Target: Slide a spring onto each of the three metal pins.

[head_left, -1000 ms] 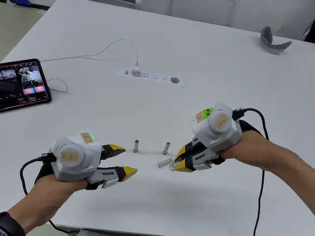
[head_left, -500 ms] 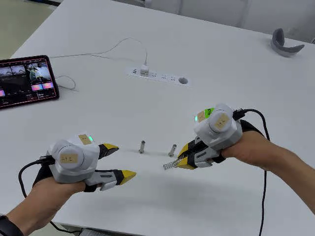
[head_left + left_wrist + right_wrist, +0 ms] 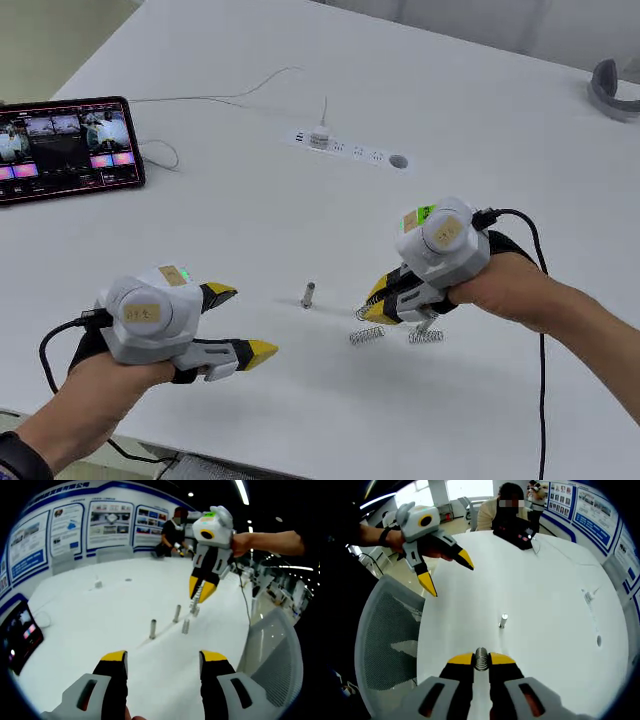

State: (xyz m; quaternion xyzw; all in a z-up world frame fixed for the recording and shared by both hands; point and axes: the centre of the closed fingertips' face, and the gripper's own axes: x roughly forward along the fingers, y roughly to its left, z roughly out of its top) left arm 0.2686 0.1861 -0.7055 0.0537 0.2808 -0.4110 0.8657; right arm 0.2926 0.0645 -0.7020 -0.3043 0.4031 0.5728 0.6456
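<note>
**Right gripper has a spring pinched, one bare pin standing to its left**

Going left to right in the head view: a tablet [image 3: 65, 150] with its screen lit sits at the upper left of the white tabletop [image 3: 250, 220].

At the lower left is the left gripper [image 3: 240, 320]. Its yellow-tipped jaws are spread wide with nothing between them. Its own view says the same thing, with the left gripper [image 3: 164, 657] jaws well apart at the bottom of the frame.

Just right of centre, a small metal pin [image 3: 308, 294] stands upright on the tabletop with no spring on it. It also shows in the left gripper view as the pin [image 3: 153, 629] near the middle.

Right of that pin comes the right gripper [image 3: 375, 305], tips angled down and to the left, close to the tabletop. In the right gripper view, the right gripper [image 3: 480, 661] is pressed in on a spring [image 3: 480, 659], which sits end-on between the yellow tips. The pin [image 3: 503, 620] stands a bit beyond it.

Below the right gripper in the head view, one loose spring [image 3: 367, 335] lies flat on the tabletop. Another loose spring [image 3: 425, 336] lies near it, to the right.

Up top, a white power strip [image 3: 345, 150] sits around centre, with a plug and cable running off it. A grey curved object [image 3: 608, 85] rests at the far upper right corner.
</note>
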